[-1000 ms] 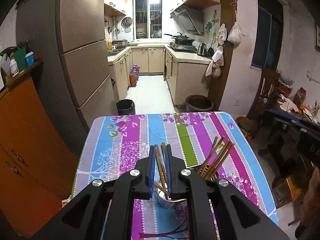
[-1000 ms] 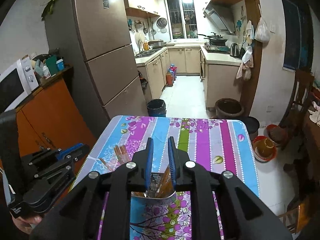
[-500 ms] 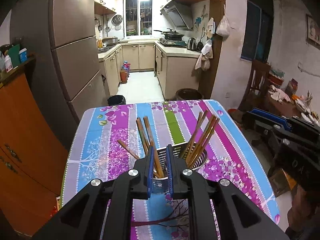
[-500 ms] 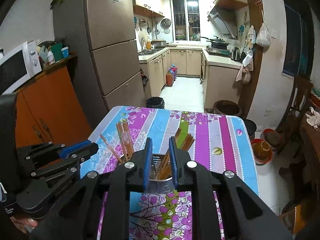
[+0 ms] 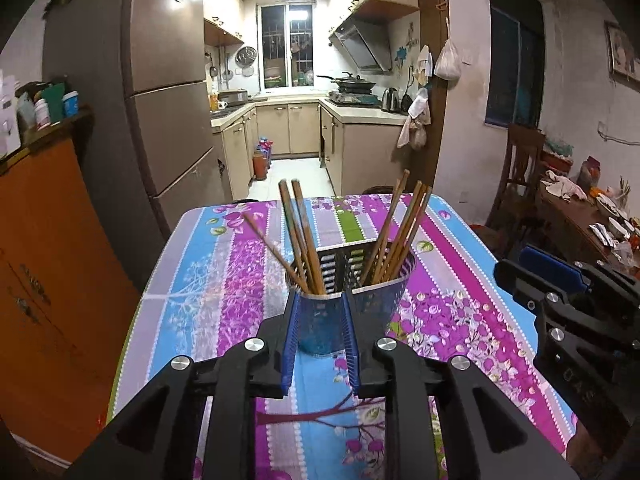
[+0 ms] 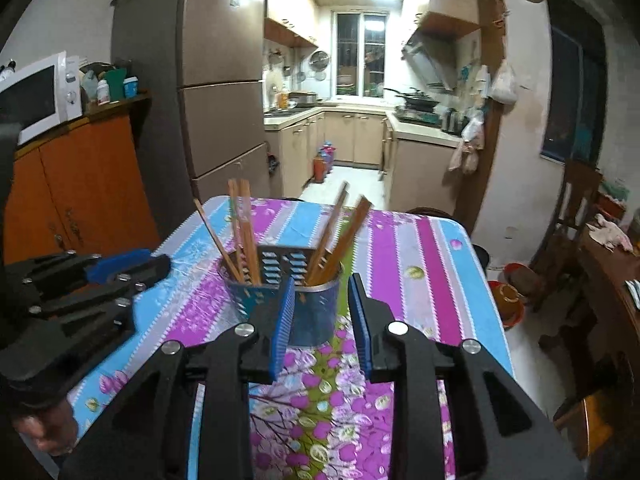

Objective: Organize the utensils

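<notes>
Both your grippers have dropped toward the chopstick holder point(image 5: 348, 280); left gripper point(image 5: 320, 336) nearer. Fingers spreading, pinching nothing; chopsticks point(image 5: 304, 236) stand upright.

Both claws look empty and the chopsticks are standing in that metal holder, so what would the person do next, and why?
Probably draw both grippers back from the holder. The chopsticks already stand in its two compartments, and the left gripper and right gripper have their jaws opening with nothing gripped. No loose utensil shows on the tablecloth.
</notes>
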Available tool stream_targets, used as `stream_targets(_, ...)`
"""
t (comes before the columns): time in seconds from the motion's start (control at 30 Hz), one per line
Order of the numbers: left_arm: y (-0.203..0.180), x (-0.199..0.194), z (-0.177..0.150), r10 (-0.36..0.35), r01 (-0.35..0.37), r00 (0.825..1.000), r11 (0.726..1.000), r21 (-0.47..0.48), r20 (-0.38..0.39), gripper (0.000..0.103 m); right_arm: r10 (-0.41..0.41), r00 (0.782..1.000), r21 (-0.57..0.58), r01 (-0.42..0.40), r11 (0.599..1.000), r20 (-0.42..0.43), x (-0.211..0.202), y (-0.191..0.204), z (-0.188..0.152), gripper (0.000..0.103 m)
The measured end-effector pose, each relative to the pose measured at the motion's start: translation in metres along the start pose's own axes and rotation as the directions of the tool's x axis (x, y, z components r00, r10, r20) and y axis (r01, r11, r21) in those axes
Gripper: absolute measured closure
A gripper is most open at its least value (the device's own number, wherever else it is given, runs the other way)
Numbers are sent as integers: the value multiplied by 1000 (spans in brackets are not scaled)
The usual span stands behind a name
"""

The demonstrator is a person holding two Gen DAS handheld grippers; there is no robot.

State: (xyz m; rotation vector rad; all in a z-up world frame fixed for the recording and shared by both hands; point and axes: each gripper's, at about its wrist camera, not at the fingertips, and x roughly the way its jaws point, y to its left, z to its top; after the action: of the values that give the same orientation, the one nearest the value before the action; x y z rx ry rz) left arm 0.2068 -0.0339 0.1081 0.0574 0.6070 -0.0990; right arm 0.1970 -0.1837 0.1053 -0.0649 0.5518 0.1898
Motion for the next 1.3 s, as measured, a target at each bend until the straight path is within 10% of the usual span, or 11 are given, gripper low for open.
stream_targets(0.93,-11,-48,-143,91,-97,991,994,51,96,70,-33,998,-33,35,999,46,-36,11,-144,67)
stream_targets(1.3,-23,-69,-191,68,-71,993,997,36,94,61,-13,993,-79,22,997,116,-69,16,-183,26)
